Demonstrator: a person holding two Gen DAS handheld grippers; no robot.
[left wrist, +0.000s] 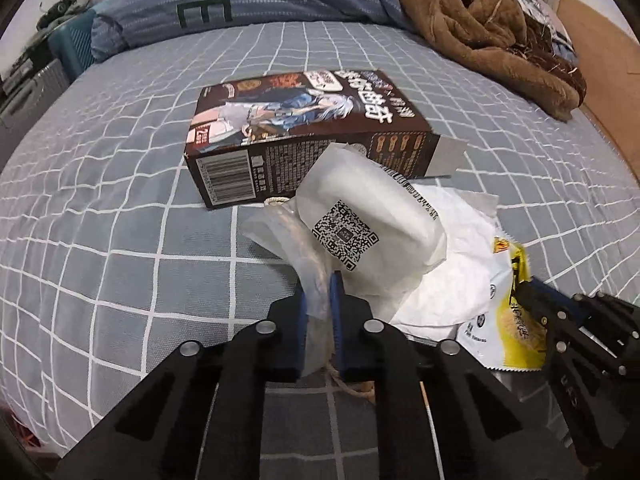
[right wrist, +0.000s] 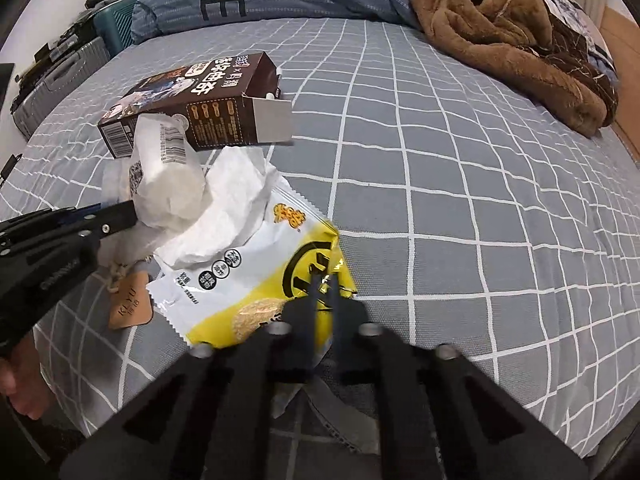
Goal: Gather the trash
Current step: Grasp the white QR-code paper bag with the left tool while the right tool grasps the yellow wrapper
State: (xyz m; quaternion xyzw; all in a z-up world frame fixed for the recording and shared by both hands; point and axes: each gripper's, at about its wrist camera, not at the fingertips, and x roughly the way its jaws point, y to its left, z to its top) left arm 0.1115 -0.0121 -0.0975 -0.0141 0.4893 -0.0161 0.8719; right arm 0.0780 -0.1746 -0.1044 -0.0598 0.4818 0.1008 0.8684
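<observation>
A small heap of rubbish lies on a grey bedsheet with a white grid pattern (left wrist: 120, 240): a translucent white plastic bag printed with a black QR code (left wrist: 360, 224), a crumpled white paper wrapper (right wrist: 236, 216), a glossy yellow-and-white snack packet with zigzag edges (right wrist: 256, 280), and behind them a dark brown cardboard box with a cartoon figure on its lid (left wrist: 296, 120), one end flap hanging open.

The right wrist view alone shows a tan paper tag on a string (right wrist: 130, 304) lying at the heap's near edge, and a bit of a person's hand at the lower left. The left wrist view alone shows the QR code square-on and the barcode on the box's end.

The left gripper (left wrist: 318, 308) has its blue pads pinched on a gathered fold of the plastic bag, which bulges up just beyond its tips. The right gripper (right wrist: 325, 292) is clamped on the yellow corner of the snack packet, the rest of the packet spreading left of its fingers. A brown fleece blanket (right wrist: 512, 32) lies well apart at the far right.
</observation>
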